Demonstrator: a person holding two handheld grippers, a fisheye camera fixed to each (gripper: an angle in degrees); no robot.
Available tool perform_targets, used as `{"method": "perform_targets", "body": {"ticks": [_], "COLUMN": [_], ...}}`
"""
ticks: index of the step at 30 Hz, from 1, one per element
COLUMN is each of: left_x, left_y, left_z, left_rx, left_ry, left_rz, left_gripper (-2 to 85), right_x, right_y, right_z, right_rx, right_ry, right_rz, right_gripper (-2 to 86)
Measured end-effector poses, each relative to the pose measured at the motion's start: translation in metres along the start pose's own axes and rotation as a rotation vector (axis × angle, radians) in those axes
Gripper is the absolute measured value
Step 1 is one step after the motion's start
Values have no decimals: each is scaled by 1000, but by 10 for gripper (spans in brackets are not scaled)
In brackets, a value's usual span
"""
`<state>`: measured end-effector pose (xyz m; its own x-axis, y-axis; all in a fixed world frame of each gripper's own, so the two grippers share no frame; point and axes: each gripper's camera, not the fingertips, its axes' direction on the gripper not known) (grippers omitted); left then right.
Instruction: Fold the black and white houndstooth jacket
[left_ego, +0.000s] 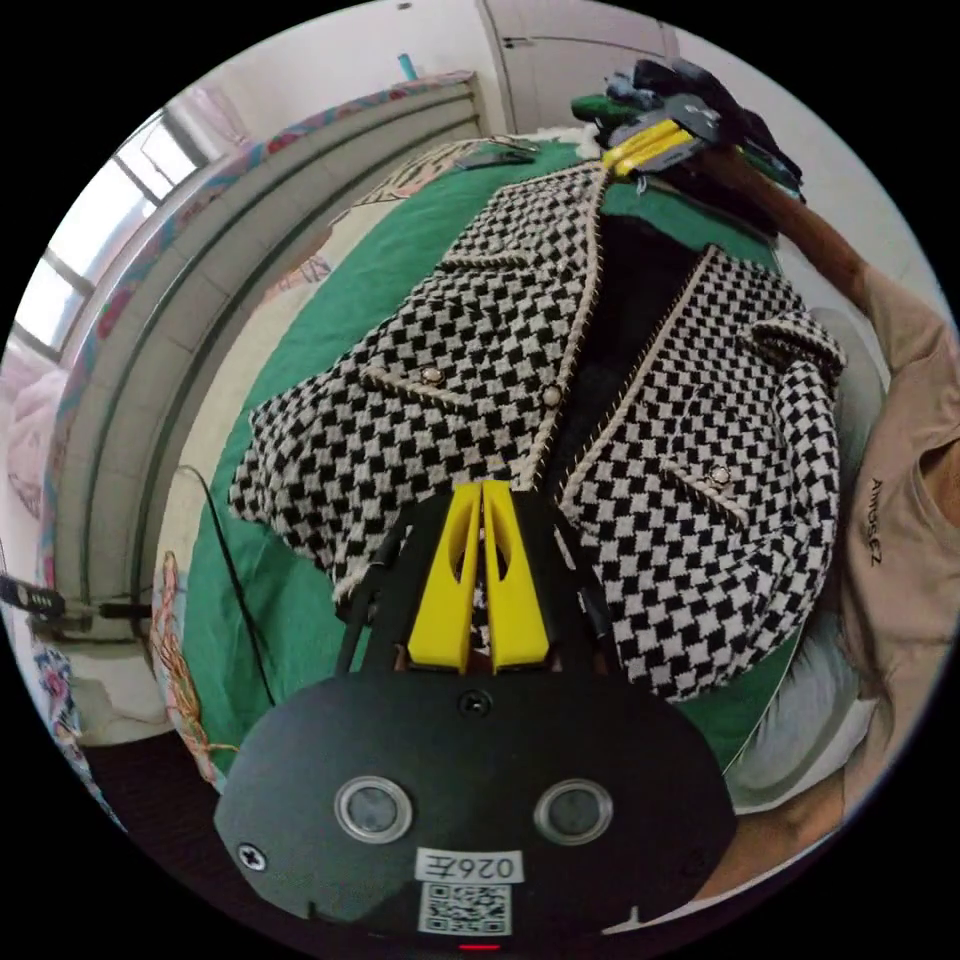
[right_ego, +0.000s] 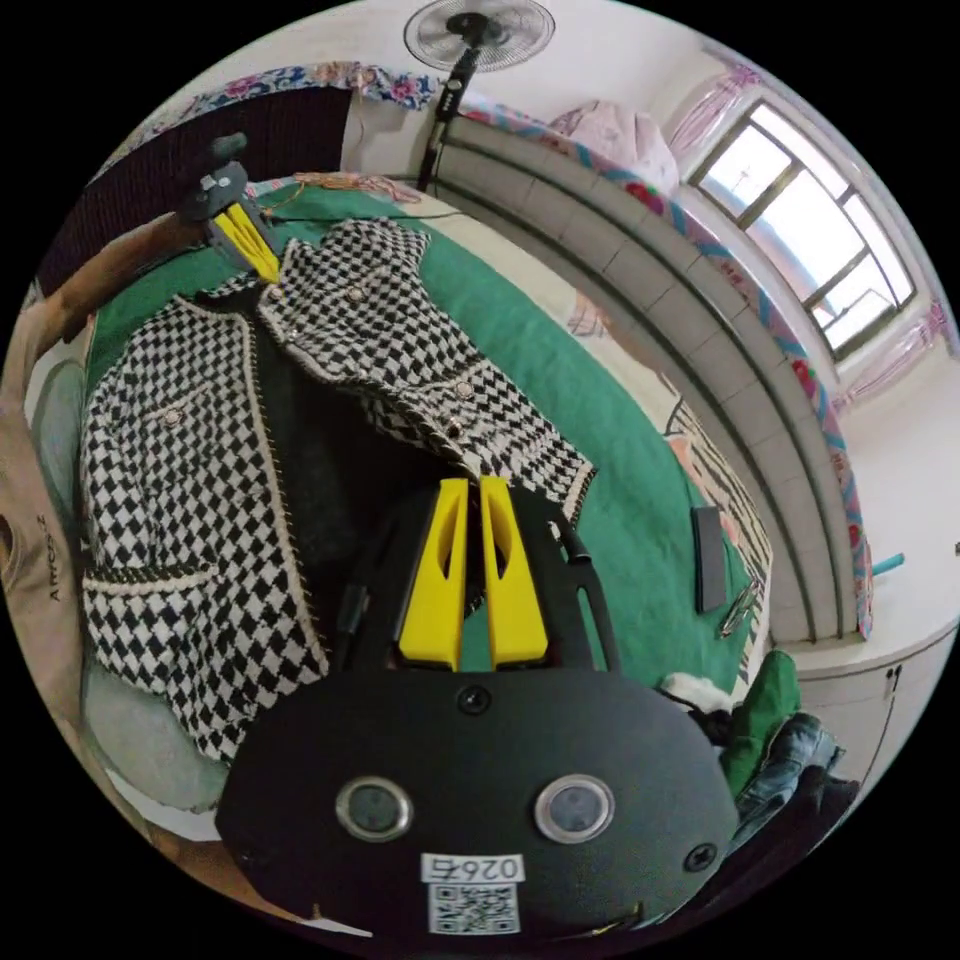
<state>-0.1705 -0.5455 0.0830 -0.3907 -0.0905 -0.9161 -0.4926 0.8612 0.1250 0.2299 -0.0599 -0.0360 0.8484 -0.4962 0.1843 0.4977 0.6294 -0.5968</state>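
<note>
Left gripper view shows a bed with a green cover (left_ego: 300, 590), and on it the houndstooth jacket (left_ego: 470, 390) lies spread flat with its front open, so the dark lining (left_ego: 630, 300) shows between the two panels. A person's beige sleeve (left_ego: 900, 520) is at the right side. The left gripper (left_ego: 482, 487) has its yellow jaws together, clamped on the near front edge of the jacket. At the far end, the right gripper (left_ego: 622, 158) pinches the jacket's edge at the collar.

Right gripper view shows a dark flat object (right_ego: 708, 556) lying on the cover near the wall.
</note>
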Motion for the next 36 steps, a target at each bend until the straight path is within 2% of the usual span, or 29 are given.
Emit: {"method": "perform_targets", "body": {"ticks": [2, 4, 6, 9, 11, 13, 19, 21, 23, 28, 29, 32, 34, 36], "left_x": [-19, -36, -49, -55, -60, -64, -86, -91, -90, -87, -89, -94, -97, -97], "left_y": [28, 48, 60, 57, 57, 56, 44, 55, 66, 66, 62, 54, 55, 68], "left_z": [-3, 5, 23, 37, 41, 47, 56, 50, 46, 62, 63, 69, 71, 56], "left_rx": [114, 196, 233, 177, 194, 197, 60, 131, 187, 123, 112, 52, 52, 148], "left_ry": [133, 291, 404, 329, 340, 349, 257, 296, 347, 382, 367, 255, 281, 345], "left_rz": [-160, -300, -444, -533, -564, -599, -713, -768, -788, -790, -785, -789, -783, -770], "left_gripper": [5, 61, 130, 201, 216, 214, 134, 123, 129, 167, 158, 59, 33, 21], "right_x": [-26, -54, -64, -66, -64, -59, -42, -41, -42, -44, -43, -37, -28, -23], "right_y": [14, 29, 39, 47, 52, 58, 79, 85, 89, 99, 101, 112, 121, 124], "right_z": [6, 36, 46, 43, 43, 45, 49, 49, 49, 53, 53, 55, 55, 48], "right_rx": [-42, -196, -192, -131, -114, -94, -31, -20, -17, -20, -17, 2, 8, 15], "right_ry": [2, -19, -4, 6, -18, -54, -170, -188, -185, -160, -163, -188, -232, -230], "right_rz": [-55, -104, -64, 29, 61, 105, 244, 252, 249, 235, 240, 284, 317, 314], "right_gripper": [-12, -8, -5, -7, -8, -7, -5, -2, 1, 1, 1, -2, -4, -8]}}
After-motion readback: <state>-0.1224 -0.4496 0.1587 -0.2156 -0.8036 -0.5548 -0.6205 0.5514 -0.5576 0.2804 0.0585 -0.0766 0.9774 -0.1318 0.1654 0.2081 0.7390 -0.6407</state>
